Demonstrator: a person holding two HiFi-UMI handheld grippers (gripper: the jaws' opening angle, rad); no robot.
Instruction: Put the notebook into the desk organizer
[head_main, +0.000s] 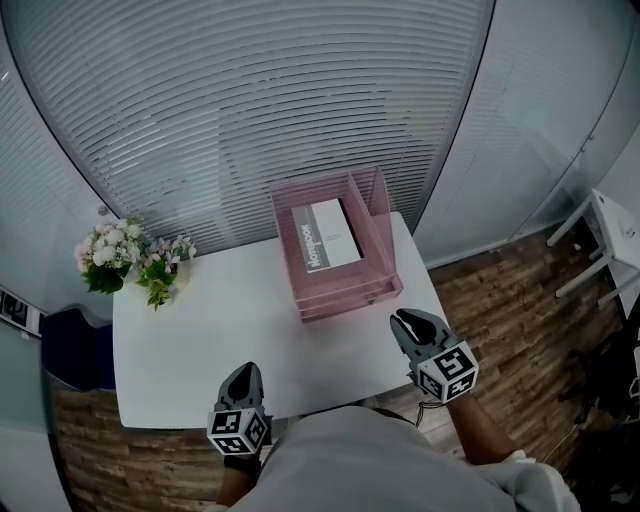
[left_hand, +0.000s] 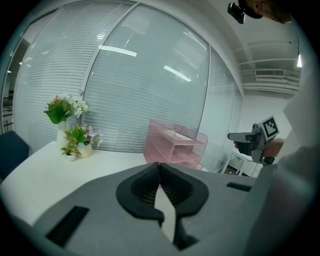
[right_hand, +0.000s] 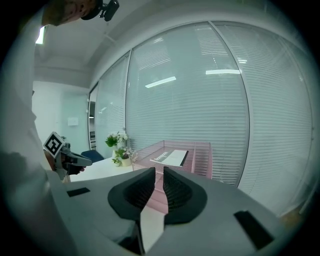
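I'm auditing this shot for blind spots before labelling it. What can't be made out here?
Lower tiers of the pink wire-mesh desk organizer: head view, covered by its top tray.
Small print on the grey-and-white notebook: too small, every view.
Dark blue chair: head view, partly behind the white table.

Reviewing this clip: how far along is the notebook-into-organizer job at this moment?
Done: the notebook lies flat in the top tray of the pink desk organizer. In hand: nothing. The left gripper is shut and empty. The right gripper shows only a narrow gap between its jaws, with nothing in it. Both are at the near edge of the table, apart from the organizer. Left: apparently nothing.
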